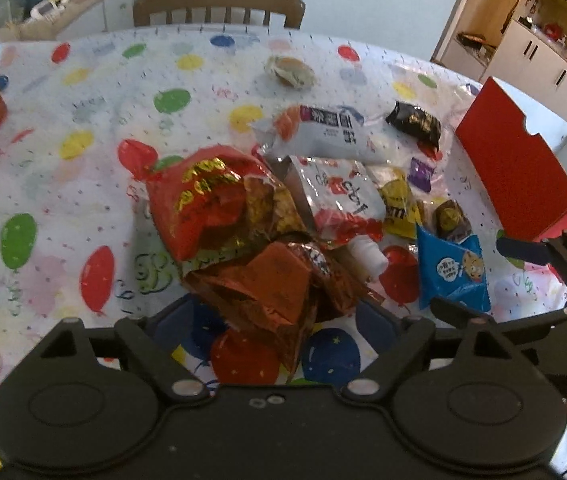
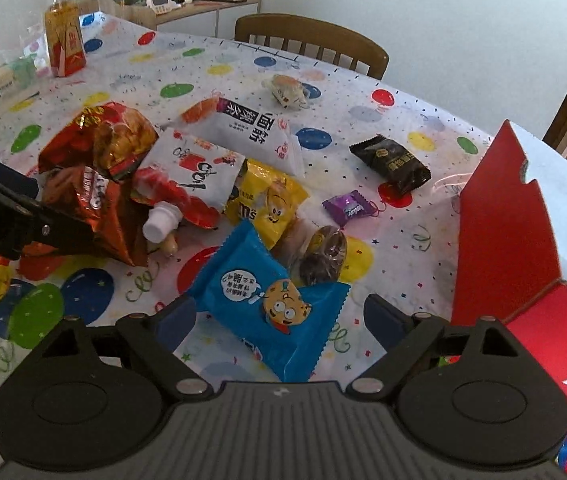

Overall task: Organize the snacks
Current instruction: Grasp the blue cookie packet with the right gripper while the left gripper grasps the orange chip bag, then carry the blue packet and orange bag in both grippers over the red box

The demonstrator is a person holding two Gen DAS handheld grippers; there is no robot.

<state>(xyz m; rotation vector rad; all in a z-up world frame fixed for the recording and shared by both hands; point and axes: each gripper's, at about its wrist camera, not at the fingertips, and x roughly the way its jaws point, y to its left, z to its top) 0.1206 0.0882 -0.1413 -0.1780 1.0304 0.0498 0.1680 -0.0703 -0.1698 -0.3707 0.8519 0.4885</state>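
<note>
Two risks on my left wrist view: the crinkled copper-brown foil snack bag (image 1: 271,300) sits between my left gripper (image 1: 275,322) fingers, jaws spread and clear of it, and it leans on the red foil bag with gold lettering (image 1: 203,204), so closing now could drag both.

On my right wrist view, the blue cookie packet with a cartoon face (image 2: 267,304) lies between my right gripper (image 2: 279,314) fingers, jaws apart, not pressing. Its slick wrapper could slip out. The red cardboard box (image 2: 503,216) stands open, just right.
</note>
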